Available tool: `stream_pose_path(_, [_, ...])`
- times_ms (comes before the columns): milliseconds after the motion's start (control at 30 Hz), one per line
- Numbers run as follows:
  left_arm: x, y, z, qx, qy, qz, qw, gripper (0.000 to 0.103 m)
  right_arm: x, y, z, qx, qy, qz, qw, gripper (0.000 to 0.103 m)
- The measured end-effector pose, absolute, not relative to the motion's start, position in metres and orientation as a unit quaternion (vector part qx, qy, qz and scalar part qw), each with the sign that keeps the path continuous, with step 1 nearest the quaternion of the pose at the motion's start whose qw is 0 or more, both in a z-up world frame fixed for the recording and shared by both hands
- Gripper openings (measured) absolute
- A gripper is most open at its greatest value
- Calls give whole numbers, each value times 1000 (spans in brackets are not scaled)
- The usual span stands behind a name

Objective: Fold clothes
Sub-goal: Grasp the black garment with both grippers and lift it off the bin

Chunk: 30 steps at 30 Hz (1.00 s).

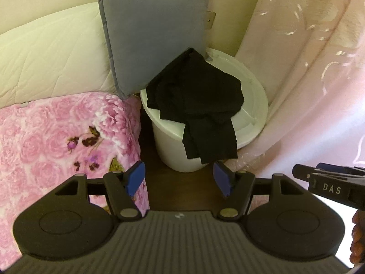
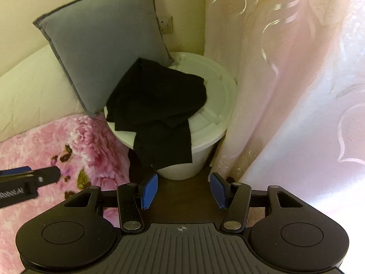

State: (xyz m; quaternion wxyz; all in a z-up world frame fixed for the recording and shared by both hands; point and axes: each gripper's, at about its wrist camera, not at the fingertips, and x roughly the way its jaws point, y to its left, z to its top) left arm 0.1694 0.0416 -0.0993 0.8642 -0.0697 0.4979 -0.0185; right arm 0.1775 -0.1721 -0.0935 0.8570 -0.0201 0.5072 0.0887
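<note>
A crumpled black garment (image 1: 196,96) lies heaped on the lid of a white bucket (image 1: 253,105), one flap hanging down its front wall. The right wrist view shows the same black garment (image 2: 157,105) on the white bucket (image 2: 216,111). My left gripper (image 1: 179,177) hangs open above the dark floor just short of the bucket, nothing between its blue pads (image 1: 134,177). My right gripper (image 2: 183,190) is open too and empty, close in front of the bucket's base. Each gripper shows at the edge of the other's view.
A pink flowered blanket (image 1: 57,141) covers the bed on the left. A grey cushion (image 1: 155,27) leans against the wall behind the bucket, beside a cream quilted headboard (image 1: 50,57). A pink curtain (image 1: 308,68) hangs close on the right. Dark floor (image 1: 180,194) runs between bed and curtain.
</note>
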Motion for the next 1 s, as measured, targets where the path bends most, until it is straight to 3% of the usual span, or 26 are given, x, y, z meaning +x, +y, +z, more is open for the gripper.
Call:
stream_pose_path(400, [268, 21, -165, -70, 536, 8, 842, 63, 279, -181, -158, -34, 552, 116, 825, 55])
stream_pose_path(600, [320, 28, -210, -123, 545, 14, 829, 63, 343, -187, -199, -42, 579, 116, 806, 55])
stream_pose_path(900, [381, 55, -282, -186, 552, 68, 810, 63, 423, -197, -266, 70, 611, 145, 775, 55])
stream_pose_path(1000, [393, 65, -299, -212, 545, 90, 806, 64, 444, -199, -284, 114, 619, 134, 766, 68])
